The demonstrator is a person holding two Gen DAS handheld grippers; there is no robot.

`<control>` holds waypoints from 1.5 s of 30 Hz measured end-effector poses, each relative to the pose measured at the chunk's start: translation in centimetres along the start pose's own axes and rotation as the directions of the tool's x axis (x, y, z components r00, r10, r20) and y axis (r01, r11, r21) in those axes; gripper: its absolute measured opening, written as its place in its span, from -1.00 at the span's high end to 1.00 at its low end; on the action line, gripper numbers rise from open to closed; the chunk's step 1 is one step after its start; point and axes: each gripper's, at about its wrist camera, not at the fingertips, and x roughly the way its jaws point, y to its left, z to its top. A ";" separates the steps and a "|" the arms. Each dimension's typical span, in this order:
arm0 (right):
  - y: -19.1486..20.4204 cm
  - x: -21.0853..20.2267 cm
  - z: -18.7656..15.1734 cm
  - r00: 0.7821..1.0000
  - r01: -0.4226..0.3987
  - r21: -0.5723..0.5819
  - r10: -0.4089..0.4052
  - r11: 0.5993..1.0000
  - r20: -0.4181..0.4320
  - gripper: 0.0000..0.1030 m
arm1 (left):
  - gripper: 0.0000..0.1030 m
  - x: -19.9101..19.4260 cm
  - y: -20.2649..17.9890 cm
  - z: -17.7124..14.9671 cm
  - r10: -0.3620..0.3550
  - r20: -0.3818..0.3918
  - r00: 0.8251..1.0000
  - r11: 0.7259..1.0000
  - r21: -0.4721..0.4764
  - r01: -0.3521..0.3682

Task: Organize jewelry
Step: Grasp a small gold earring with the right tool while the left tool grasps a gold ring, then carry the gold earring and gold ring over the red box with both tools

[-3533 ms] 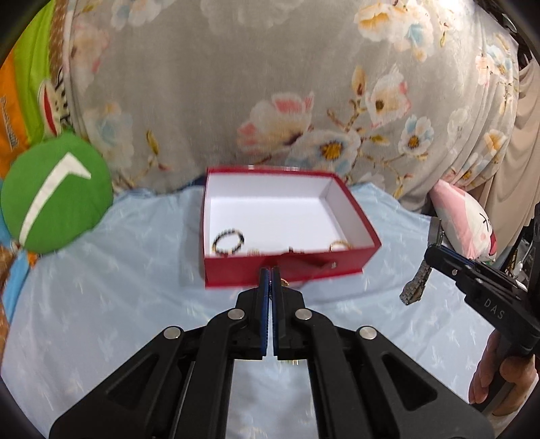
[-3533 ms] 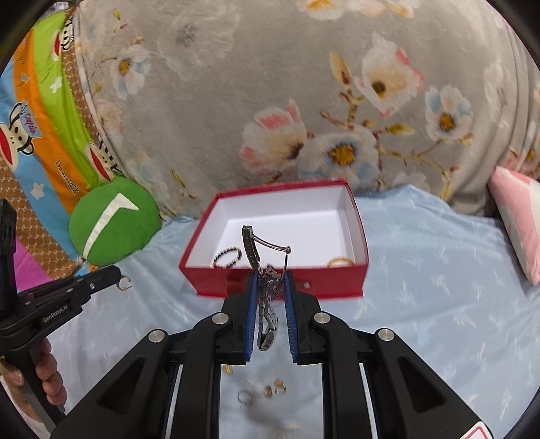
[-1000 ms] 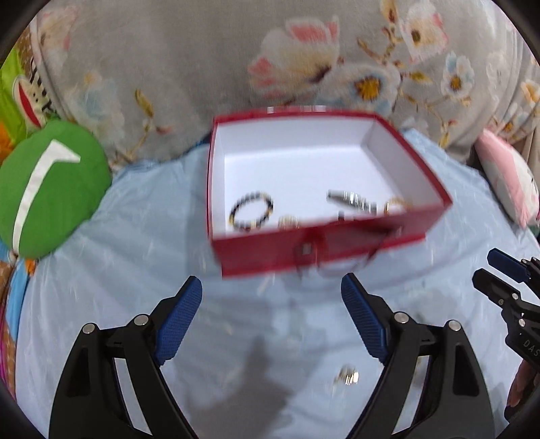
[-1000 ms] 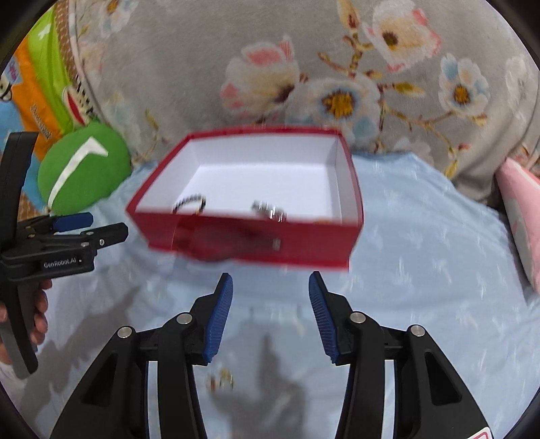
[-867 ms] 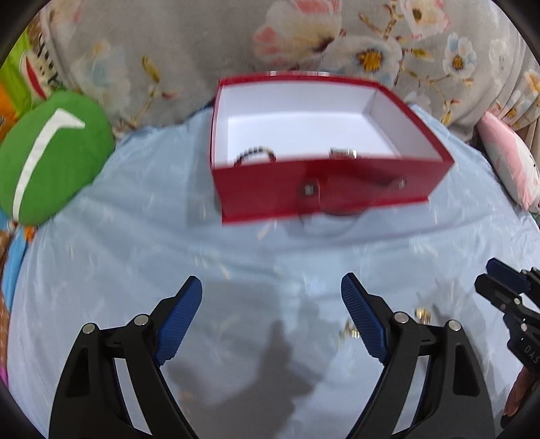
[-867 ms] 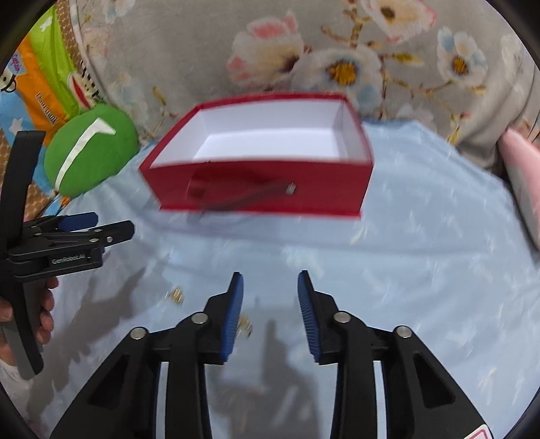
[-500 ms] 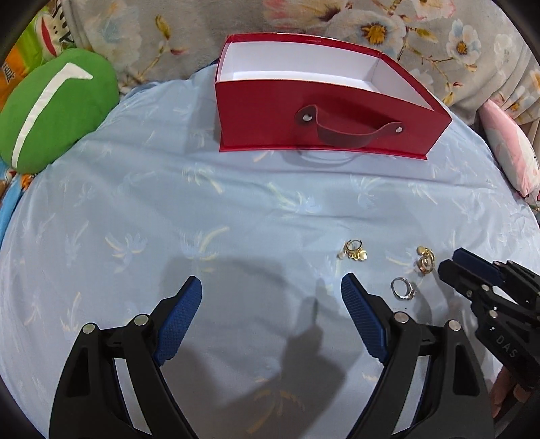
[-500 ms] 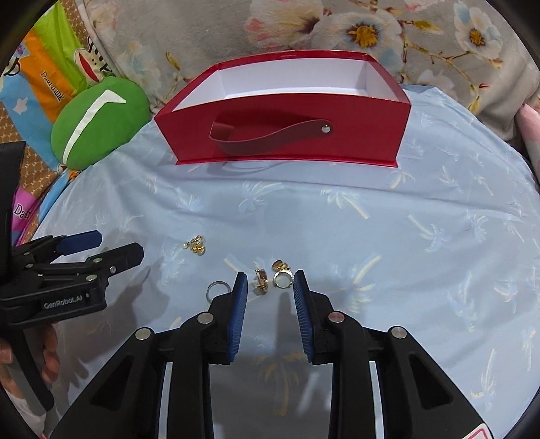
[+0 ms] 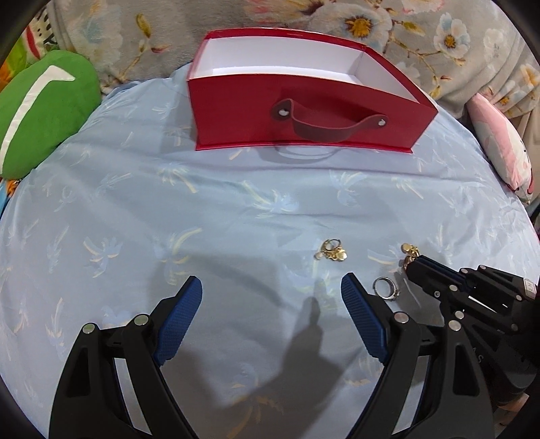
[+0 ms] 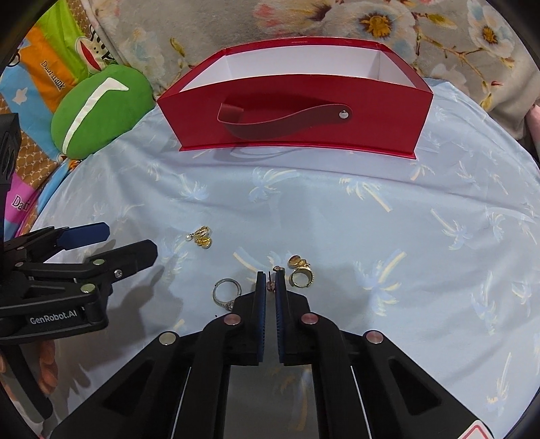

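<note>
A red box (image 9: 303, 114) (image 10: 297, 114) with a strap handle stands at the far side of the blue cloth; its contents are hidden. Loose jewelry lies on the cloth: a gold earring cluster (image 9: 332, 250) (image 10: 201, 236), a silver ring (image 9: 385, 288) (image 10: 226, 292), a gold ring (image 10: 300, 272), and a small pinkish-gold earring (image 10: 271, 282). My right gripper (image 10: 270, 285) (image 9: 413, 266) is down on the cloth, jaws nearly closed around the small earring. My left gripper (image 9: 271, 293) (image 10: 128, 243) is wide open and empty, above the cloth left of the jewelry.
A green cushion (image 9: 37, 111) (image 10: 98, 108) lies at the left. A flowered grey blanket (image 9: 337, 20) rises behind the box. A pink pillow (image 9: 499, 155) is at the right edge. A colourful monkey-print fabric (image 10: 44, 77) is at the far left.
Both grippers have moved back from the box and dropped to the cloth. The right one let a watch go into the box, then narrowed around the small earring. The left one opened.
</note>
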 end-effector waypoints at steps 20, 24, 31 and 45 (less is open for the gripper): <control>-3.3 -4.0 -0.9 0.999 0.004 0.106 -0.009 0.994 0.051 0.92 | -0.33 2.7 -3.6 1.5 -0.041 -0.024 0.999 0.995 0.087 0.043; -3.6 -4.3 -1.0 0.998 0.010 0.116 -0.017 0.993 0.054 0.92 | -0.04 3.5 -4.0 1.9 -0.033 -0.026 0.999 0.996 0.076 0.035; -4.1 -4.4 -1.3 0.999 0.001 0.132 -0.008 0.991 0.053 0.92 | 0.65 3.3 -4.1 2.0 -0.029 -0.017 0.999 0.997 0.069 0.030; -3.2 -8.5 1.3 0.986 -0.033 0.110 0.014 0.993 0.165 0.92 | 0.65 -4.4 -0.7 3.3 -0.085 0.106 0.991 0.996 -0.014 0.087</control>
